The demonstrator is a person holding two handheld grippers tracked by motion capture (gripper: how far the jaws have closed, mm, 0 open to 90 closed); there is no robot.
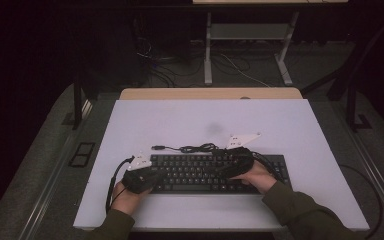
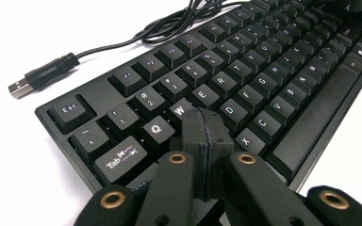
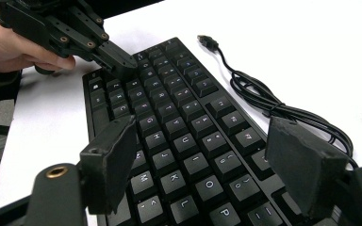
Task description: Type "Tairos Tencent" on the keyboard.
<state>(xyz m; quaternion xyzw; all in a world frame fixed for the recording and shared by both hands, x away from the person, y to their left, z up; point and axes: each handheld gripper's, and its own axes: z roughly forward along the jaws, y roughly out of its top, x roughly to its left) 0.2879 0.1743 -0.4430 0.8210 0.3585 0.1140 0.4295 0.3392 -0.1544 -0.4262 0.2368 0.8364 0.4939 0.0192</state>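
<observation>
Right now a black keyboard [image 1: 207, 172] lies flat on the white table [image 1: 190, 125], near the person's edge and roughly centred across it. Its black cable [image 1: 197, 148] is coiled loosely on the tabletop just behind the back edge of the keyboard, and the USB plug [image 1: 157, 147] at the cable's end rests on the bare surface, connected to nothing.

The left gripper [image 1: 152, 176], held in the person's left hand [image 1: 125, 197], sits over the left end of the keyboard. In the left gripper view its jaws are pressed together pad against pad with nothing between them, and the joined tip [image 2: 206, 134] comes down among the letter keys close to W, E and the row below; whether it actually presses a key I cannot tell. The right gripper view shows the same closed tip [image 3: 119, 63] resting at the keyboard's far left columns.

The right gripper [image 1: 228, 167], held in the person's right hand [image 1: 257, 177], hovers over the middle-right part of the keyboard. In the right gripper view its two jaws stand well apart, with nothing clamped between them, and the keys around J, K, L, O and P lie in the gap below. Both sleeves [image 1: 300, 210] come in from the near edge
</observation>
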